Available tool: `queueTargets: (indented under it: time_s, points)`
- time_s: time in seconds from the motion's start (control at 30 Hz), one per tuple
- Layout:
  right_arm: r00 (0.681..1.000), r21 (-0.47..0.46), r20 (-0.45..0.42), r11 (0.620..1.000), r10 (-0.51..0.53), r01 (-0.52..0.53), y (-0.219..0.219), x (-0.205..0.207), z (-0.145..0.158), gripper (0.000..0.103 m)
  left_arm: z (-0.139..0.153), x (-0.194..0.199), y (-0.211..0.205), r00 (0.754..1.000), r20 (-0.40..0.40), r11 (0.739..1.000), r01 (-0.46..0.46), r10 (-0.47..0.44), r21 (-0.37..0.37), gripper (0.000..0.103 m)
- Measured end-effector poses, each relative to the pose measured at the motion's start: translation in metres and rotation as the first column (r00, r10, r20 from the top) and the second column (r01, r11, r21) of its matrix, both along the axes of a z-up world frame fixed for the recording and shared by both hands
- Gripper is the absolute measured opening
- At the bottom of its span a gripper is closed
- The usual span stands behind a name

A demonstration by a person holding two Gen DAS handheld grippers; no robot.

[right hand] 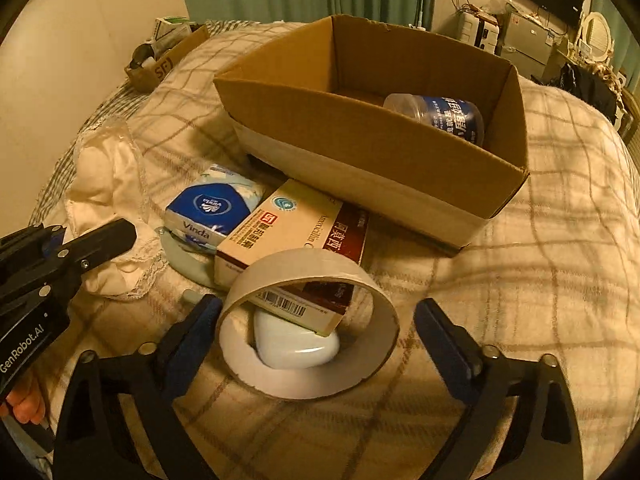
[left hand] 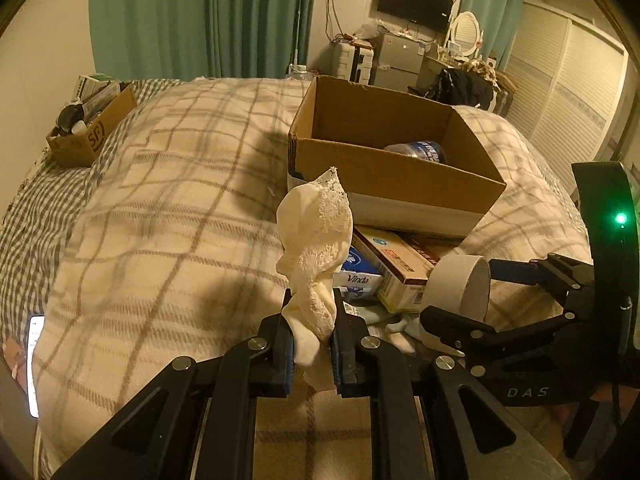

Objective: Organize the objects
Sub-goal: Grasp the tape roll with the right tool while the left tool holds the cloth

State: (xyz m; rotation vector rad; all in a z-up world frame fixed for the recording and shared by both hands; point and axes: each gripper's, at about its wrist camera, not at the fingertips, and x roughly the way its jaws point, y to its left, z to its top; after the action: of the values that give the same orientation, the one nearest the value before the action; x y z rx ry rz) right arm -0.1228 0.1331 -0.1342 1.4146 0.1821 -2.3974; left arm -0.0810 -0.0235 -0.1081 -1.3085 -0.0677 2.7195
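My left gripper is shut on a cream lace-trimmed cloth and holds it up above the bed; the cloth shows at the left of the right wrist view. My right gripper is open around a white tape roll, its fingers apart from the roll's sides. The roll also shows in the left wrist view. An open cardboard box on the bed holds a blue-labelled jar. In front of the box lie a medicine carton, a Vinda tissue pack and a white rounded case.
A plaid blanket covers the bed. A smaller cardboard box with items sits at the far left by the wall. A lit phone lies at the bed's left edge. Green curtains, a fridge and wardrobes stand behind.
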Motion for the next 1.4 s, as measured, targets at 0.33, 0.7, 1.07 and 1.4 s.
queueTargets:
  time_s: [0.33,0.7,1.07,1.4]
  points:
    - [0.997,0.012,-0.076,1.0,-0.012,0.013,0.0,0.025,0.016,0.085,0.005,0.016,0.008,1.0,-0.007,1.0,0.029,-0.029,-0.009,0.014]
    - [0.966,0.005,-0.256,0.999,-0.037,0.04,0.01,0.065,0.086,0.085,0.038,0.036,0.013,0.996,-0.071,0.999,0.05,-0.05,0.005,0.014]
    - [0.898,-0.005,-0.436,0.998,-0.057,0.062,0.012,0.065,0.175,0.085,0.1,0.002,0.031,0.977,-0.183,0.994,0.108,-0.112,-0.028,0.014]
    - [0.858,0.023,-0.502,0.99,-0.111,0.141,0.004,-0.039,0.231,0.085,0.139,-0.099,0.044,0.962,-0.255,0.994,0.082,-0.098,-0.076,0.014]
